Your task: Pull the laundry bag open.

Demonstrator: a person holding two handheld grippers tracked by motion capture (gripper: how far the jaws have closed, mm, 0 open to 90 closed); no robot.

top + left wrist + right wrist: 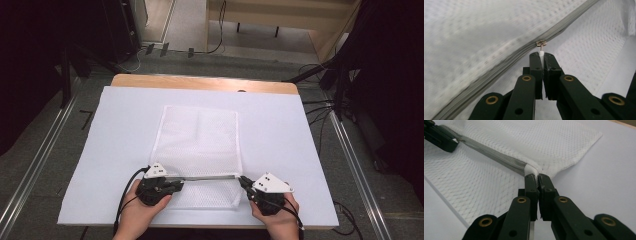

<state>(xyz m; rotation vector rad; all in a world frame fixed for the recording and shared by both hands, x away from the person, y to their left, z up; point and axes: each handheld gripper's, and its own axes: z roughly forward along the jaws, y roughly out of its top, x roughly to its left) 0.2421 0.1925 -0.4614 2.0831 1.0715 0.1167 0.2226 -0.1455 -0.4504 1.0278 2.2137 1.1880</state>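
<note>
White plastic pull tab [541, 55] sits clamped in the left gripper [176, 183], slider at the zipper [210, 176]'s left end; right gripper [245, 182] pinches the mesh bag [200, 135]'s edge (bag flat, near table [300, 150] front). Zipping looks finished or unstarted.

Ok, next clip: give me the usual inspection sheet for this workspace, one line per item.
Surface: white sheet over a wooden table.
Job's things: white mesh bag lying flat; grey zipper across its near part.
Clutter: nothing seen.
Tools: left tool shut on the white zipper pull; right tool shut on the bag's zipper-end edge.
Cables: black cable trailing from the left tool; more on the floor.
Surroundings: grey floor, metal rails, dark stands.
</note>
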